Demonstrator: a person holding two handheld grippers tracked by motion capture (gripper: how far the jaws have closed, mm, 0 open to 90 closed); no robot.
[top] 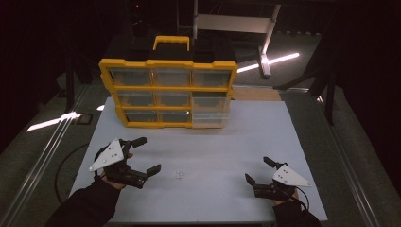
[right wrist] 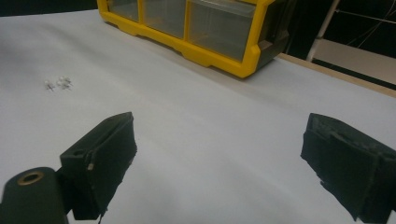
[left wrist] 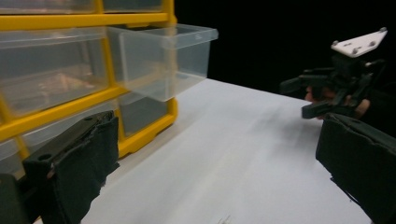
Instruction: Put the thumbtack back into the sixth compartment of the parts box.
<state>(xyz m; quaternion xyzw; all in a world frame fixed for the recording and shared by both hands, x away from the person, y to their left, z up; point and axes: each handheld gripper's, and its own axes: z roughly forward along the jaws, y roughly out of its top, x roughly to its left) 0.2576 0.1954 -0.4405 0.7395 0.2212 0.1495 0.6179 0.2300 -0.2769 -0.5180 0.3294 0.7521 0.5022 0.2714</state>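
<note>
On white table [top: 227, 137], both tools gaping, empty

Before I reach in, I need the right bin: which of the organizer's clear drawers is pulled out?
The bottom-right drawer of the yellow organizer: it juts forward over the table, while the others sit flush in the frame.

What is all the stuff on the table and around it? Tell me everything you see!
Drawer organizer: one, yellow frame with clear drawers, far side of the table.
Pulled-out drawer: one, clear, sticking out of the organizer's lower right part.
Tiny clear pieces: a small cluster, see-through, on the table between the claws.
Table: one, white top.
Left claw: one, black, open, near left of the table.
Right claw: one, black, open, near right.
</note>
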